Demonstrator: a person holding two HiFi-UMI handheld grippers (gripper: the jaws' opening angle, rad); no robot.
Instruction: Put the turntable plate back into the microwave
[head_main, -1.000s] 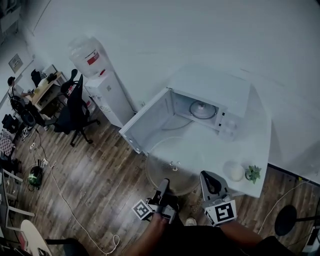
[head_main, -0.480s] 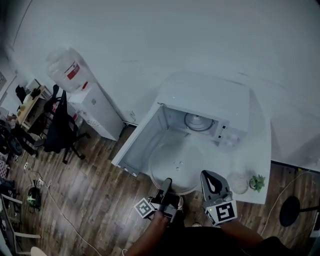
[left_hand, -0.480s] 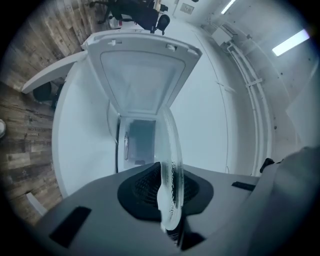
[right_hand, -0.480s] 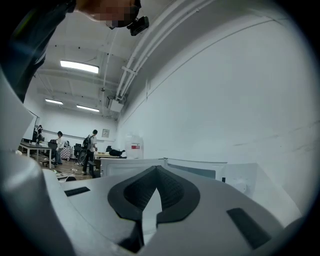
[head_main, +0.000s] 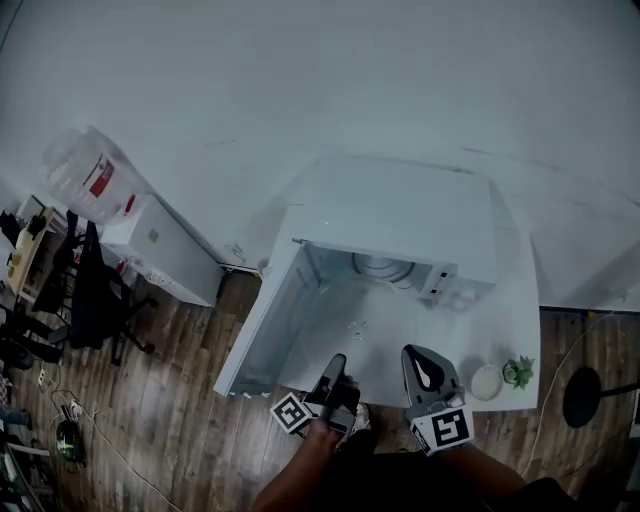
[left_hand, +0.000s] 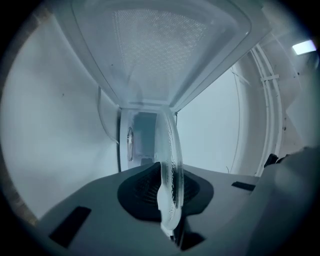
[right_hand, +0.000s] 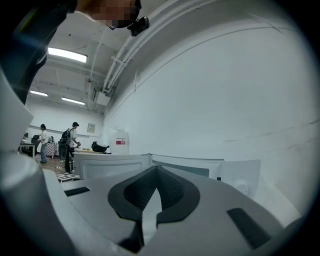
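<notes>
Both forearms reach forward from the bottom of the head view, side by side. The left gripper (head_main: 336, 364) points ahead, its jaws clamped on the rim of the turntable plate (left_hand: 170, 150). The right gripper (head_main: 418, 356) points ahead just beside it, jaws together, nothing between them.

Nothing here I can actually read, tbh. The water jug (head_main: 85, 165) has a red label (head_main: 100, 180), but the print's way too small, and the little framed sign (right_hand: 91, 128) is the same story. The square markers (head_main: 447, 427) are just black-and-white patterns, no letters or numbers.
</notes>
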